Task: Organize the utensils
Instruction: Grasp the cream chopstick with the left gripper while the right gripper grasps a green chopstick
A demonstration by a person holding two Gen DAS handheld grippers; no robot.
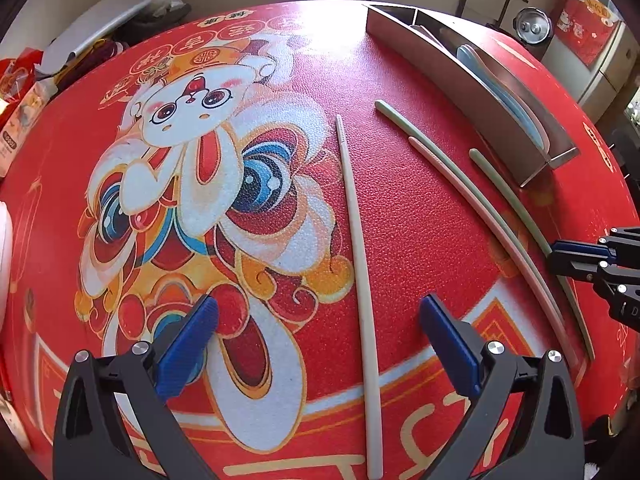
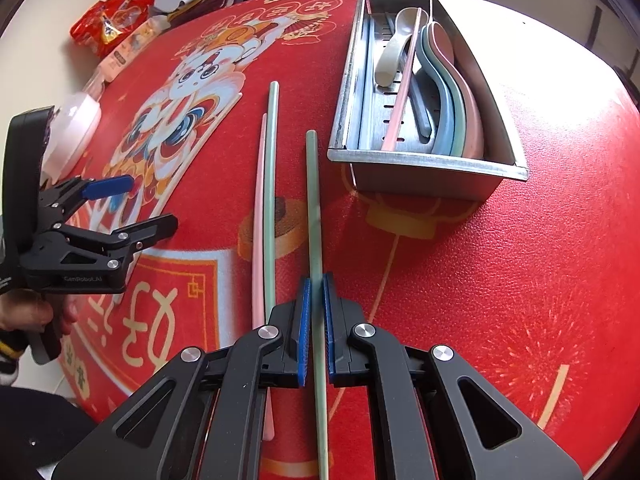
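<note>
Four slim plastic chopsticks lie on the red printed table [image 2: 520, 260]: one cream chopstick [image 1: 360, 248], one pink chopstick [image 2: 258, 220], two green, the right tongs [image 2: 316, 320] clamping the nearer green chopstick [image 2: 314, 200] at seven o'clock of the steel utensil tray [image 2: 420, 160], left tongs [image 1: 318, 344] wide.

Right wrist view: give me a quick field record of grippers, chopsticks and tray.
right gripper: shut on green chopstick
left gripper: open, empty, over the beige chopstick
loose on mat: pink-and-green pair, side by side
tray: holds spoons and a pink chopstick
</note>
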